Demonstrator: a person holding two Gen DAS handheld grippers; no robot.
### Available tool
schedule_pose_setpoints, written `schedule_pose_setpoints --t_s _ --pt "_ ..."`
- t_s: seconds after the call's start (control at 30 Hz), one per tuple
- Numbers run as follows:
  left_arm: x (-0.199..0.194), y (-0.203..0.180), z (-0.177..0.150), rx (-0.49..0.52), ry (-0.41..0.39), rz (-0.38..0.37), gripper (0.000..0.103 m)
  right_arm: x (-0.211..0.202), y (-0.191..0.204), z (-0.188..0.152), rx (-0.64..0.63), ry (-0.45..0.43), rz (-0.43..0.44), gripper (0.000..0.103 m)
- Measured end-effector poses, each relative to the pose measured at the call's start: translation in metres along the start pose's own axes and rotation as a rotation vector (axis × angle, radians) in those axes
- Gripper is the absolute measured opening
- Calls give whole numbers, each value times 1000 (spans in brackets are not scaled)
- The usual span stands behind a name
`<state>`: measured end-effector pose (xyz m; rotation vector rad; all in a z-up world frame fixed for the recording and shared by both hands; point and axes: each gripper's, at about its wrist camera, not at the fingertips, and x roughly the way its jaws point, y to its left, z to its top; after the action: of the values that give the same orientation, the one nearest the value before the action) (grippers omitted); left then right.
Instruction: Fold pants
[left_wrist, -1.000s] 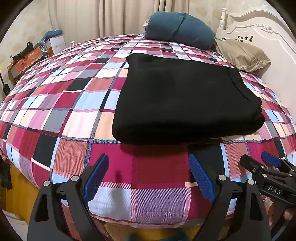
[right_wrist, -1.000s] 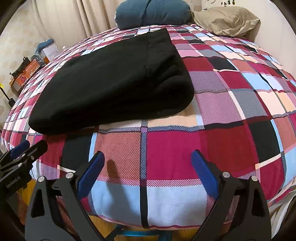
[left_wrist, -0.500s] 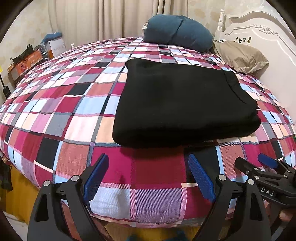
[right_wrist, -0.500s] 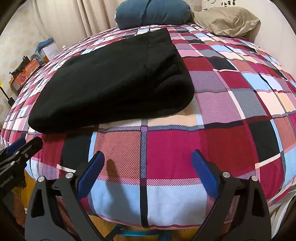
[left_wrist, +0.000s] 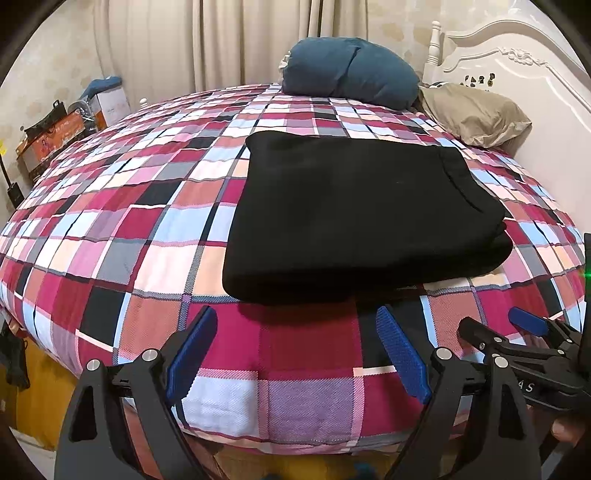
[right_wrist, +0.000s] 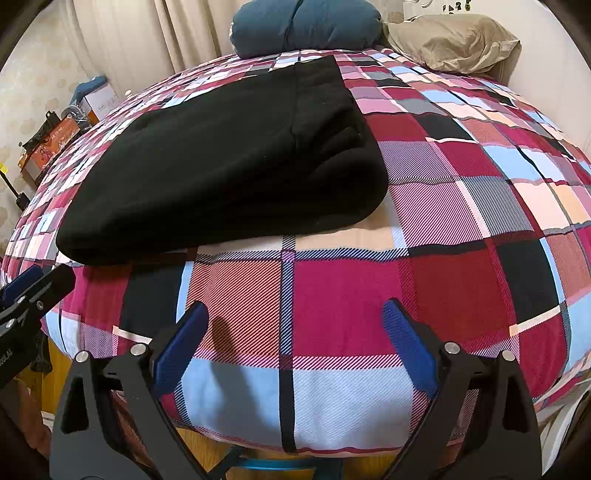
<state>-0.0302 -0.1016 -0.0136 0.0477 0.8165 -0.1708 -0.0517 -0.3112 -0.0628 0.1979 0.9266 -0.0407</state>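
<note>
left gripper (left_wrist: 295, 354): bottom center of left wrist view, jaws spread wide, nothing between them, held off the near bed edge, short of the pants.
right gripper (right_wrist: 295, 343): bottom center of right wrist view, jaws equally wide, nothing held; also shows at lower right of left wrist view, side on.
blue pads (right_wrist: 181, 347): ribbed, bare, no cloth caught.
bedspread (left_wrist: 110, 236): plaid red/pink/blue, fills middle of both views, bulges at near edge under the grippers.
pants (left_wrist: 354, 221): black, center-right in left wrist view, upper left to center in right wrist view. Lie flat on bedspread in a stacked rectangle, several layers showing at the right-hand end. Near edge just beyond both grippers, not touching them.
task state: looks folded already, judged from the tidy stack; maybe one more fold or a tidy-up left.
handling: thick soft fleece-like cloth, probably light-to-medium, limp, not fragile, not slippery. Layers likely slide apart if lifted by one layer only.
where to hold: pinch the near rounded fold (right_wrist: 122, 251) through all layers, one gripper toward each end, or the two near corners; avoid the loose layered end (right_wrist: 354, 147).
blue pillow (left_wrist: 351, 74): upper center, beyond pants.
tan pillow (left_wrist: 476, 114): upper right, by white headboard (left_wrist: 517, 62).
boxes (left_wrist: 74, 118): upper left, beside the bed.
curtain (left_wrist: 177, 44): top, farthest.
</note>
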Motion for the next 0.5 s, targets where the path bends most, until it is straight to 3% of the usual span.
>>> schedule_pose_setpoints --t_s 0.5 --pt "-3 -3 3 4 -11 -9 86 0 1 2 -15 2 -5 95"
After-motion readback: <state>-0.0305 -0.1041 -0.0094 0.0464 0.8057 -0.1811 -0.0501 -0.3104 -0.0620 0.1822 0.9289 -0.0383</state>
